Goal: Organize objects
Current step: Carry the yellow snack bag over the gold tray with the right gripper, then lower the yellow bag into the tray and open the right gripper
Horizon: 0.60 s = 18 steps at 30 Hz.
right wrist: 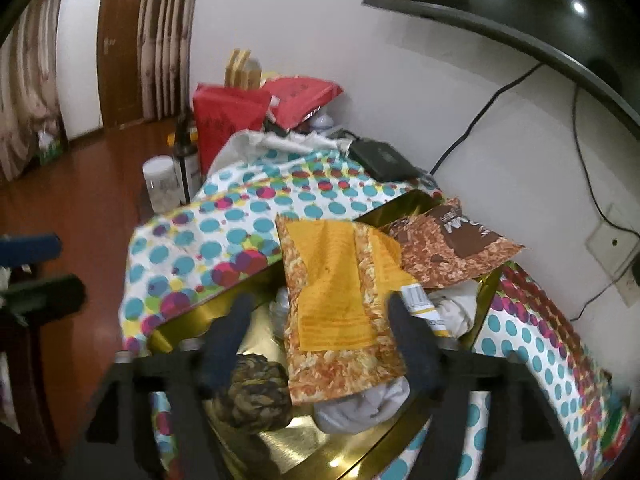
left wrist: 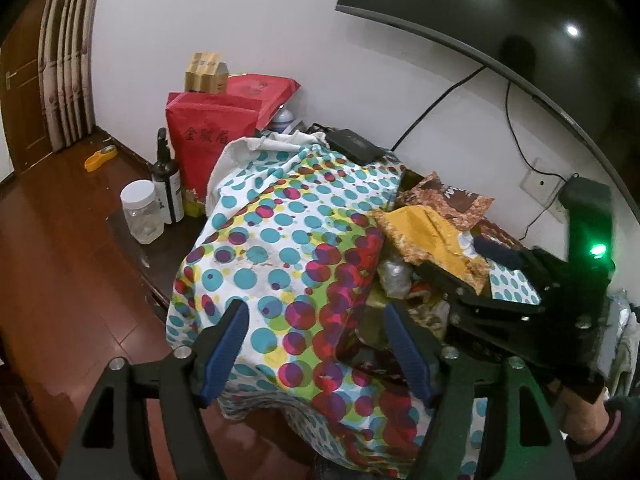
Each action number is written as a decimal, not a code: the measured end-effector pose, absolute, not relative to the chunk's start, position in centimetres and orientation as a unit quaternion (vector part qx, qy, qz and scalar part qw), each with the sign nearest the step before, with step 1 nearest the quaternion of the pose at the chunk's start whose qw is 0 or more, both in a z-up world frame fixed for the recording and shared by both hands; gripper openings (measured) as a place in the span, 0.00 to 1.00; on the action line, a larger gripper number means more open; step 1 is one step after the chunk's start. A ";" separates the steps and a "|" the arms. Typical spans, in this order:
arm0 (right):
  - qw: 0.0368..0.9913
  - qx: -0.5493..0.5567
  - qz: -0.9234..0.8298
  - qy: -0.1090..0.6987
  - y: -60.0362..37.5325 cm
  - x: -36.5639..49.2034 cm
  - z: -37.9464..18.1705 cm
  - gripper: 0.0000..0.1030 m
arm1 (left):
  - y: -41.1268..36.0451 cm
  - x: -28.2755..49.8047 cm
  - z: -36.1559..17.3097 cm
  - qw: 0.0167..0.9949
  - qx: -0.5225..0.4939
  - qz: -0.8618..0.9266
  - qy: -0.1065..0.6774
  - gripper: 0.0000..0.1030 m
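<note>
A gold-lined box (right wrist: 304, 440) wrapped in polka-dot paper stands with its polka-dot lid (left wrist: 280, 232) tipped up at the left. A yellow-orange snack bag (right wrist: 336, 296) leans out of the box, and a brown snack bag (right wrist: 452, 248) lies behind it. A camouflage bundle (right wrist: 256, 396) and a grey cloth (right wrist: 360, 404) lie inside. My right gripper (right wrist: 320, 320) is open and straddles the yellow bag's lower half without clamping it. In the left wrist view, the right gripper (left wrist: 468, 268) hangs over the yellow bag (left wrist: 432, 240). My left gripper (left wrist: 320, 344) is open in front of the lid.
Red bags (left wrist: 212, 136), a dark bottle (left wrist: 166, 176) and a clear jar (left wrist: 140, 212) stand on a low dark cabinet left of the box. A black device (left wrist: 354, 146) lies behind the lid. A wall screen (left wrist: 500, 20), cables and a socket (left wrist: 540, 186) are at the right. The floor is wooden.
</note>
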State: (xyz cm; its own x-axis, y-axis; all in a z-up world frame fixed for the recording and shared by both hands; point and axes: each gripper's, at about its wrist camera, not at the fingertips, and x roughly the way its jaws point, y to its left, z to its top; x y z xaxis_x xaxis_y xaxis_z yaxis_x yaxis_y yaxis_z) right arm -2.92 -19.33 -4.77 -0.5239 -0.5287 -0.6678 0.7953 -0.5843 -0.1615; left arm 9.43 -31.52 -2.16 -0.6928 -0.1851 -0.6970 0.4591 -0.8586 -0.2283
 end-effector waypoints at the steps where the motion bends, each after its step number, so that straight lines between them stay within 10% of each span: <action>1: 0.394 0.286 -0.845 0.221 -18.8 -2.7 -4.3 0.77 | -31.2 9.3 -1.9 0.177 0.349 -0.900 0.192 0.75; 7: 0.369 0.292 -0.867 0.165 -14.4 -2.3 -1.0 0.97 | -28.8 8.1 -0.7 0.160 0.351 -0.907 0.167 0.75; 18: 0.282 0.341 -0.893 0.078 -3.0 -1.7 1.7 1.00 | -23.8 5.9 1.2 0.118 0.384 -0.906 0.134 0.80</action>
State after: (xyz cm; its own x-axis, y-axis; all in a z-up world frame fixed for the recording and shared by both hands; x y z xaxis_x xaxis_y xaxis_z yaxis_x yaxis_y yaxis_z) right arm -1.68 -3.02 1.69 -0.6084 -0.4501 -0.6536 0.5561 -0.8294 0.0535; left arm 5.90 -23.77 1.19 -0.6770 -0.1106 -0.7277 0.3164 -0.9364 -0.1521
